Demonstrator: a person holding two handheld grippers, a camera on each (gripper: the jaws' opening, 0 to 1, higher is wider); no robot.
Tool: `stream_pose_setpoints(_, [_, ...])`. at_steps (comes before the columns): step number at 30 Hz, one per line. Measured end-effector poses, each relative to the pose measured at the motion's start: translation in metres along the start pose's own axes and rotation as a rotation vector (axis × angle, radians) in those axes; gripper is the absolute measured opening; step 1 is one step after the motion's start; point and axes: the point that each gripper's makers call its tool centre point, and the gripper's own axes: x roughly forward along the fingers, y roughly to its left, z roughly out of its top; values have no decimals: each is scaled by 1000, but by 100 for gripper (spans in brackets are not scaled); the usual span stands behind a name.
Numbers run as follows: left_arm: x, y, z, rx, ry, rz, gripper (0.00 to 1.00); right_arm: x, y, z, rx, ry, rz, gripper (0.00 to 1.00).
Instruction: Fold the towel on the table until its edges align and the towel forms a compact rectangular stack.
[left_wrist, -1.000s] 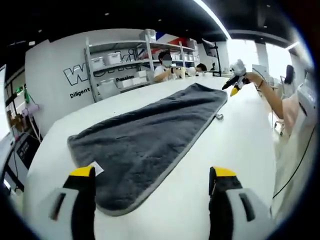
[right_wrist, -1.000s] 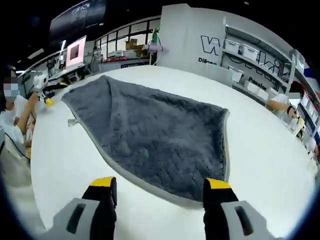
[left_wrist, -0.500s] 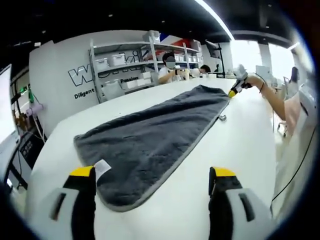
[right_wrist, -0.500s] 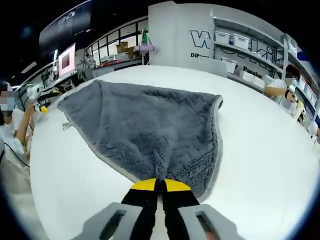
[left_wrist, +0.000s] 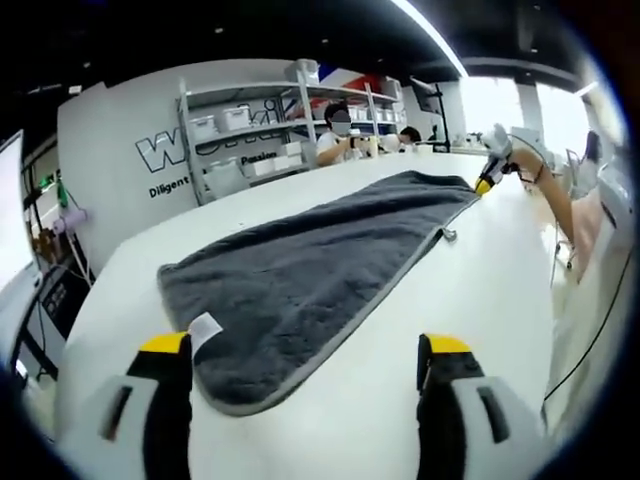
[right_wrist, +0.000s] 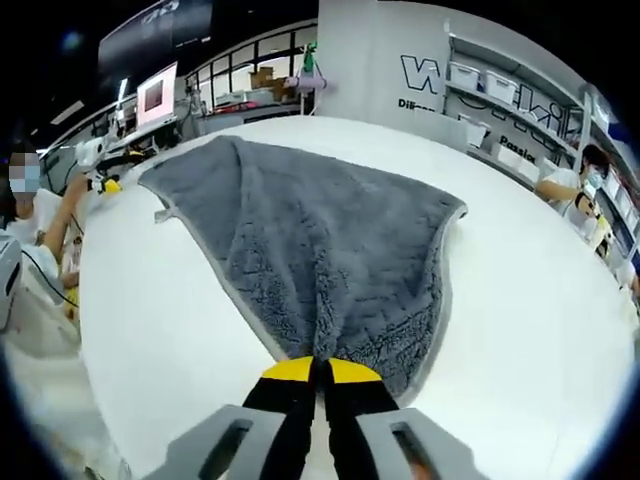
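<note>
The grey towel (right_wrist: 330, 250) lies spread on the white table (right_wrist: 520, 330), long and narrow, with a paler grey hem running round its edge. In the right gripper view its near corner is drawn up into a ridge that runs straight into the right gripper (right_wrist: 321, 372), whose yellow-tipped jaws are pressed together on the cloth; the fabric fans out from that pinch, away from the gripper and to both sides. A small hanging loop (right_wrist: 160, 214) sticks out from the towel's edge, far ahead and to the left of those jaws.

In the left gripper view the towel (left_wrist: 310, 270) stretches away from the left gripper (left_wrist: 305, 350) toward the far end of the table (left_wrist: 480, 300). That gripper's jaws stand wide apart with nothing between them, hovering just short of the towel's near end; the left jaw tip sits just beside a white label (left_wrist: 204, 328) at the towel's corner. At the towel's far end, ahead and to the right, the right gripper (left_wrist: 487, 183) shows small, held in a hand (left_wrist: 520, 165).

Beyond the table, ahead of the left gripper, metal shelves (left_wrist: 280, 125) carry plastic bins against a white wall with dark lettering, and seated people (left_wrist: 340, 135) are behind them. Left of the right gripper, a person's arm (right_wrist: 70, 215) reaches to the table edge, with a monitor (right_wrist: 157, 95) farther back
</note>
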Motion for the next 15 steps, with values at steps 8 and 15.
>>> stream_pose_setpoints(8, [-6,7,1,5,-1,14,98,-11,-13,16,-48,-69,-96,33])
stream_pose_setpoints(15, [-3,8,2,0,0,11,97,-30,-9,47,-42,-221,-141,87])
